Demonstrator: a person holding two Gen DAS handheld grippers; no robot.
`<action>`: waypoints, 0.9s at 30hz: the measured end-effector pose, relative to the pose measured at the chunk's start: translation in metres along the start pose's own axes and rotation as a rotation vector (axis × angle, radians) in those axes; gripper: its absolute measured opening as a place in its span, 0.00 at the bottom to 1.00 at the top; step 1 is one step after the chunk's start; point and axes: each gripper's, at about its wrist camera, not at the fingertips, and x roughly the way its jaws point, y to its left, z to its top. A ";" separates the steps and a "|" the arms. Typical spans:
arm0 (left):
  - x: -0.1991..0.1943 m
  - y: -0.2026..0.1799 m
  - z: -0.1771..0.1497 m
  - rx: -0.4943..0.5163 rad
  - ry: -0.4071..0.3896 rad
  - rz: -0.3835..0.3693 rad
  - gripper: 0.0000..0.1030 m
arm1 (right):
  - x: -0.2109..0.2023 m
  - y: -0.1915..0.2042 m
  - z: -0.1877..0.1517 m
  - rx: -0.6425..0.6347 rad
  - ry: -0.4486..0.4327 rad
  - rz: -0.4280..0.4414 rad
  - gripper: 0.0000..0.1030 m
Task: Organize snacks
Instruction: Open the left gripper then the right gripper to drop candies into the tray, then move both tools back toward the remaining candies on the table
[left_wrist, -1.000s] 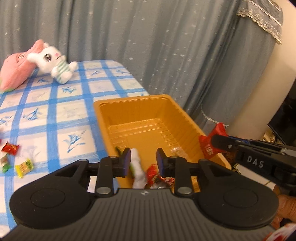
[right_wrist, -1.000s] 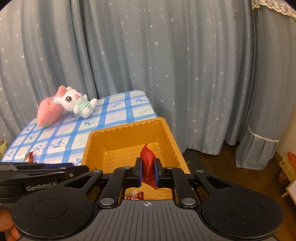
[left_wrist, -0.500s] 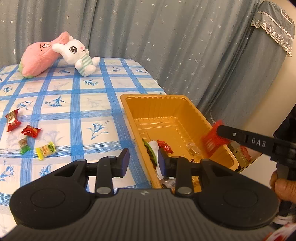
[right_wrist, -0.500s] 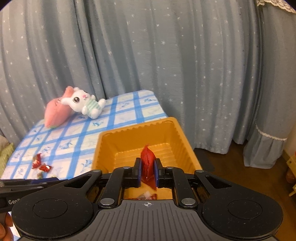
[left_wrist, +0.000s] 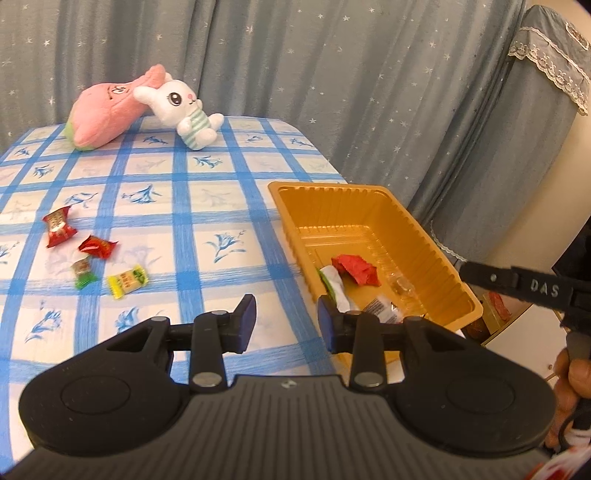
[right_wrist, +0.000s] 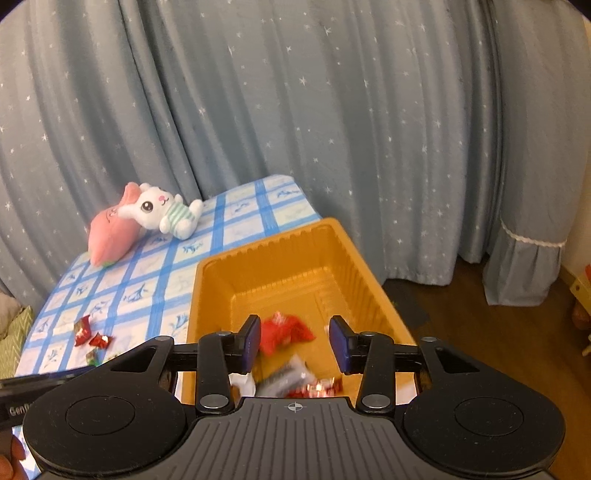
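Red packet (right_wrist: 284, 330) blurred in tray (right_wrist: 354, 258); wrapper print illegible. "DAS" on right gripper (right_wrist: 294, 334), "Gen…" cut off. Both opening, empty; left gripper (left_wrist: 286, 314).

the far half of the orange tray (right_wrist: 295, 273) lies bare; wrappers (right_wrist: 291, 380) crowd its near end. on the tablecloth (left_wrist: 207, 206), open cloth separates the loose candies (left_wrist: 92, 254) from the tray wall and the plush toys (left_wrist: 147, 107) at the back.

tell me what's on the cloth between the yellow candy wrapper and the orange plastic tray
Nothing: between the yellow candy wrapper and the orange plastic tray there is only bare blue-checked tablecloth, shown clearly in the left wrist view.
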 end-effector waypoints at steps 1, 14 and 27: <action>-0.004 0.001 -0.002 -0.001 -0.001 0.004 0.32 | -0.004 0.002 -0.003 0.003 0.004 0.001 0.40; -0.058 0.029 -0.024 -0.033 -0.034 0.069 0.48 | -0.035 0.041 -0.033 -0.030 0.039 0.038 0.43; -0.097 0.073 -0.035 -0.091 -0.069 0.153 0.56 | -0.046 0.080 -0.046 -0.088 0.052 0.093 0.49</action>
